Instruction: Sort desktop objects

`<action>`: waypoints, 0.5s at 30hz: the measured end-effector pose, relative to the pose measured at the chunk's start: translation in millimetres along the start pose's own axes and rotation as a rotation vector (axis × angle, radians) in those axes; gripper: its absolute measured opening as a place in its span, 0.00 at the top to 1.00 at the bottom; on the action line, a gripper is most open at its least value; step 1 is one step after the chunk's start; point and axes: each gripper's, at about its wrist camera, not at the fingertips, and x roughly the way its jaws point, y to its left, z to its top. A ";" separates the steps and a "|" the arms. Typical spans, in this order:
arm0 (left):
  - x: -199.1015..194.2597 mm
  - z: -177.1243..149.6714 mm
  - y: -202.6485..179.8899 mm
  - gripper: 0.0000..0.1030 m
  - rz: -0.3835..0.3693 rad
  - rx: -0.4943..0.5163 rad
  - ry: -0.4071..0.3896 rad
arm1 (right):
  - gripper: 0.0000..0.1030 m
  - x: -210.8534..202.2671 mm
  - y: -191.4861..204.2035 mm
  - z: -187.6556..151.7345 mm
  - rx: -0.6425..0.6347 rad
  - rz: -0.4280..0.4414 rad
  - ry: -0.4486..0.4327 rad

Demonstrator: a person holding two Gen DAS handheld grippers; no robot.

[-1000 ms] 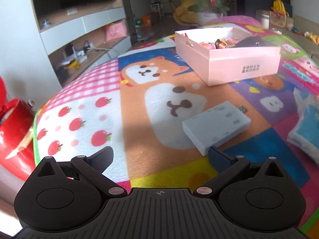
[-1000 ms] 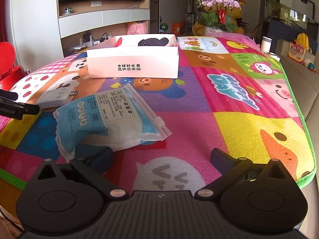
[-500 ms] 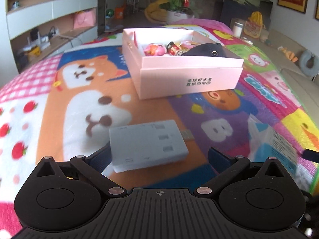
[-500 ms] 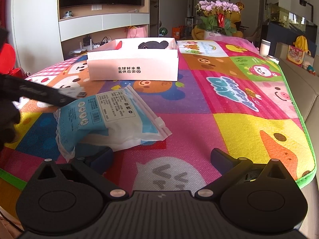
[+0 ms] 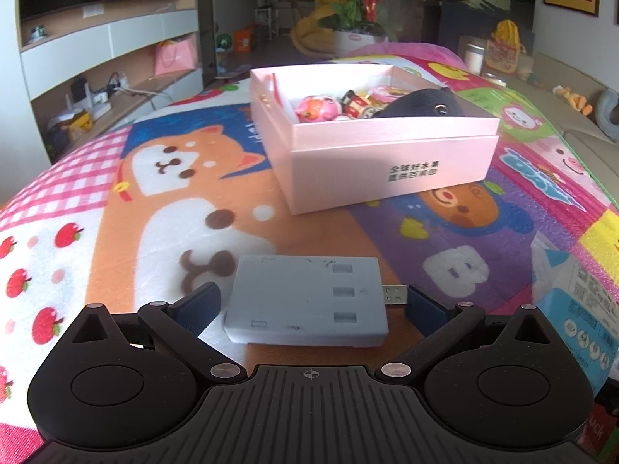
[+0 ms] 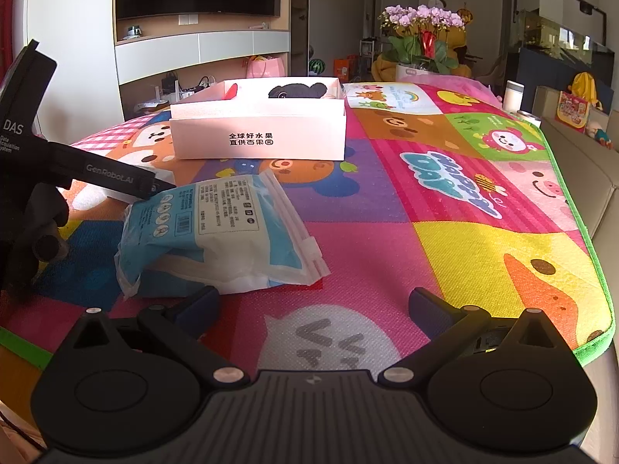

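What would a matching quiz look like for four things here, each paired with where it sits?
Things:
1. grey USB hub
2. black plush toy
3. blue-and-white packet
4. purple flowers

Places:
A. inside the pink box
B. beyond the far end of the table
C. between the open left tongs
D. flat on the mat, just ahead of the right tongs

Pairs: 1-C, 2-A, 3-D, 4-B
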 end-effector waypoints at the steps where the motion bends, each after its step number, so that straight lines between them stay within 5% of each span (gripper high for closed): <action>1: -1.8 -1.6 2.3 0.00 0.005 -0.005 0.000 | 0.00 0.0 0.0 0.2 0.000 0.000 0.000; 15: -42.6 -35.7 27.9 0.00 0.009 -0.057 -0.020 | 0.00 -2.2 1.1 6.4 -0.016 0.022 0.055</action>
